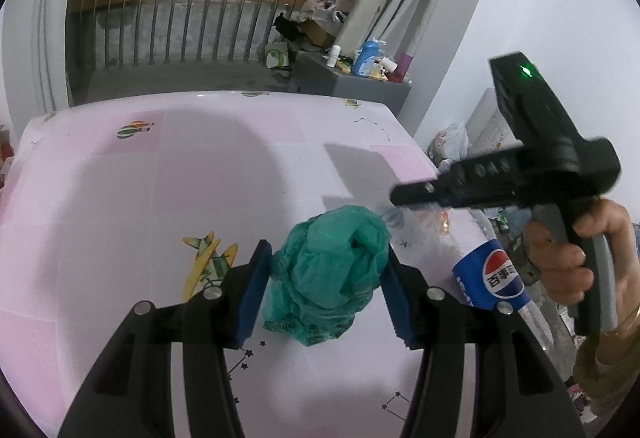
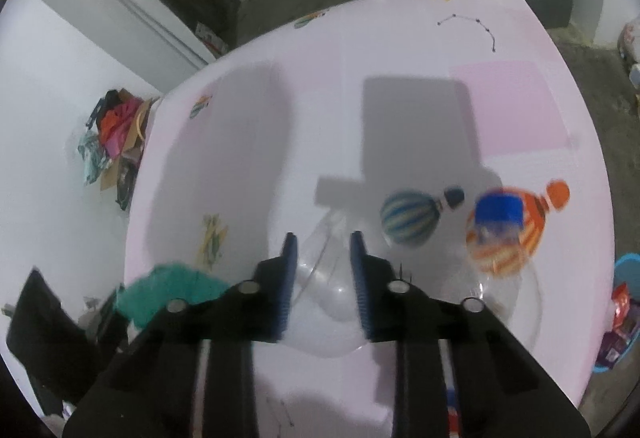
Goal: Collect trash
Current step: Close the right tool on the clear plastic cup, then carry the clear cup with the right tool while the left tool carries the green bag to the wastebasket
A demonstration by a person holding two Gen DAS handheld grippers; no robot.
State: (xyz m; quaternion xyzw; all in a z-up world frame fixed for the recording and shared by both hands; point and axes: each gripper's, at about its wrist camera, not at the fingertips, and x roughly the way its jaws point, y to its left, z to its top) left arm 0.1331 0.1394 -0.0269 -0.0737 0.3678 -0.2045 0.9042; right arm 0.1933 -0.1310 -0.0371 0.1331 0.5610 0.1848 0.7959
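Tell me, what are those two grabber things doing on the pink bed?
A person is picking up trash with a grabber in each hand. The left gripper has its blue pads on either side of a crumpled green plastic bag on the pink sheet. The right gripper is closed on a clear plastic Pepsi bottle with a blue cap. A blue bin with wrappers sits beside the bed.

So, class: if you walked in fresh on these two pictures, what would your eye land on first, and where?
First, the crumpled green plastic bag, held between the left gripper pads over the pink bed sheet. Next, the clear Pepsi bottle to its right, with the right gripper closed on its transparent body.
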